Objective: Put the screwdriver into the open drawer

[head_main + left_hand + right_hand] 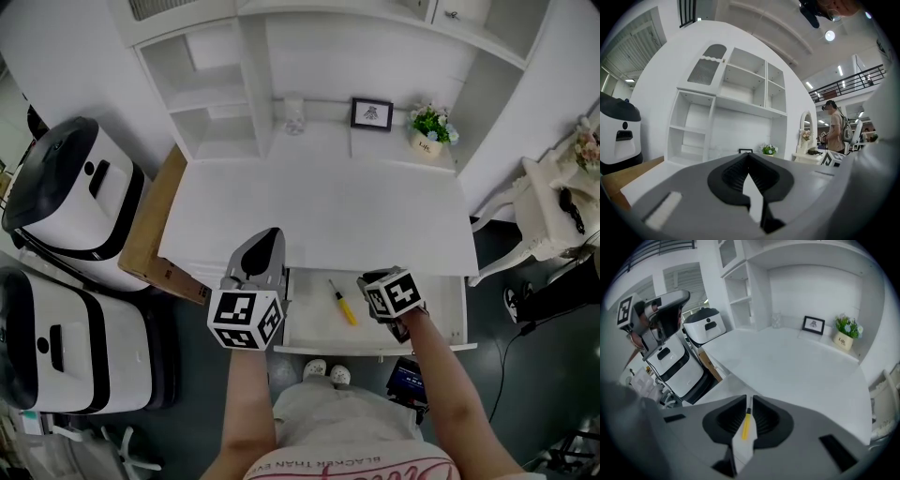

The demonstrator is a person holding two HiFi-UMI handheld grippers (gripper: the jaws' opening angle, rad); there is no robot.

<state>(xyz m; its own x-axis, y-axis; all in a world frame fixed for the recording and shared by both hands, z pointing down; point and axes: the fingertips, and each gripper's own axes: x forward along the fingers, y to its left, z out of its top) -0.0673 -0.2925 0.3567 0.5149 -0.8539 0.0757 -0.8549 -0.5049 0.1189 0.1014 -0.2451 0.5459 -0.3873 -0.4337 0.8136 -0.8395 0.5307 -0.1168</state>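
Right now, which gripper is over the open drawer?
The right gripper, above the drawer's right half beside the yellow-handled screwdriver lying inside; the left gripper sits past the drawer's left edge.

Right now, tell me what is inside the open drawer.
One yellow-handled screwdriver lies on the drawer's white floor, apart from the right claw. That claw and the hand cover the drawer's right part; the desk top hides its back.
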